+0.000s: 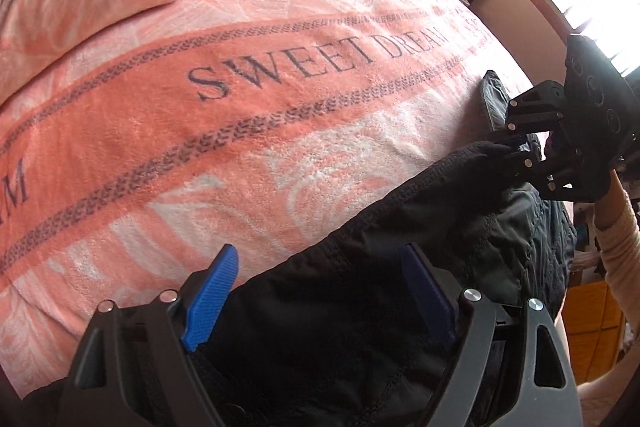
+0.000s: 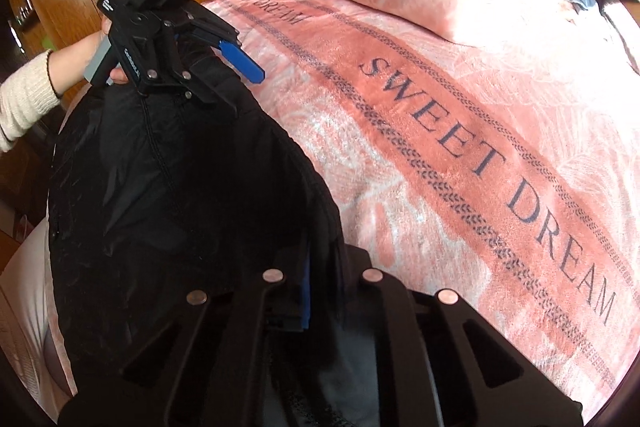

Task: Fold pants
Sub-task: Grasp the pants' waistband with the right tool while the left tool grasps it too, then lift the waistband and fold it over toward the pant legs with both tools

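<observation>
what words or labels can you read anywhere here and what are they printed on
"SWEET DREAM" on the orange band of the pink blanket, large dark letters, in both wrist views.
"ET DREAM" on the same band, far end, partly hidden by the left gripper.
A lone "M" at the left edge of the left wrist view, same band.
White lettering on the left gripper's black body: too small to read.
The black pants show no text.

Pink blanket (image 1: 280,131) on the bed: grey capitals "SWEET DREAM" along its darker band, repeated further along. Small print on my left tool (image 2: 224,67), unreadable.
</observation>
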Motion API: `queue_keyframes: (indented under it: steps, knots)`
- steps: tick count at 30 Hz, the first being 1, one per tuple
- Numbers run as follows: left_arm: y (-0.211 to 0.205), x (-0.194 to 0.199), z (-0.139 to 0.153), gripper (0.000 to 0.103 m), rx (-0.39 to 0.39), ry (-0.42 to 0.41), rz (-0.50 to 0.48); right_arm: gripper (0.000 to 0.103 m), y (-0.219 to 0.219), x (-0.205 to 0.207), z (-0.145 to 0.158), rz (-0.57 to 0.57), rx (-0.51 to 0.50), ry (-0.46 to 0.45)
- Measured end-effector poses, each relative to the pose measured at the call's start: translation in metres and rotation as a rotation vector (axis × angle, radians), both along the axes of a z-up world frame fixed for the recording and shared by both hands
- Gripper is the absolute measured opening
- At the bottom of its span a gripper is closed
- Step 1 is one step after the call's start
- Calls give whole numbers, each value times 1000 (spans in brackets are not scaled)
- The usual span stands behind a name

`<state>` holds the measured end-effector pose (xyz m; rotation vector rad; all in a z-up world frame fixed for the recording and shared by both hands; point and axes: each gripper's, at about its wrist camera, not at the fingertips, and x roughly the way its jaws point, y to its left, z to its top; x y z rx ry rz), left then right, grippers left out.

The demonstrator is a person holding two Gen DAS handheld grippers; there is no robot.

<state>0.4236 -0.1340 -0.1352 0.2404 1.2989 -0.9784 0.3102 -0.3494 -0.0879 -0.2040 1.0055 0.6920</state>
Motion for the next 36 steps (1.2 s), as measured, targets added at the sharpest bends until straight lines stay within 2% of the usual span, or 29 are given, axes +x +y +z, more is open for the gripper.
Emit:
queue_keyframes:
  steps: [1,2,3,8,10,11,12,15,18,21,24,27,30,36]
  knots:
    - [-1,0,-2,89,-19,31,-11,7,-2,-1,3,-9,9,-10]
    - [-1,-2,-2,99,-43,70,-22,7,-3,-2,5,-21,18,-19]
    - [-1,-3,-3,99,-61,102,-29,7,-4,-4,7,-29,25,-25]
    - [-1,0,-3,98,-54,124,-19,7,-3,-10,16,-33,43,-58]
    - [-3,-1,-2,80,-27,95,-31,8,-3,-9,19,-36,52,-65]
    - [-4,-3,-2,63,0,63,-45,8,-2,-9,20,-35,52,-70]
    - [-4,-5,-3,52,18,36,-58,8,-2,-9,21,-36,51,-72]
    - [-1,-10,1,33,34,-7,-70,8,0,-9,21,-47,45,-79]
    - [10,-14,12,19,-11,-31,-28,8,-3,-9,20,-86,64,-78]
    - [19,-26,30,15,-42,-92,15,9,-1,-16,28,-118,74,-101]
    - [22,-49,56,15,-25,-195,65,10,5,-31,47,-150,64,-151]
    - [27,-88,89,15,-12,-316,86,11,12,-61,69,-171,32,-219]
    - [36,-136,116,15,-12,-401,87,10,17,-102,86,-185,57,-258]
    - [53,-222,134,15,-17,-443,114,9,31,-187,97,-228,108,-279]
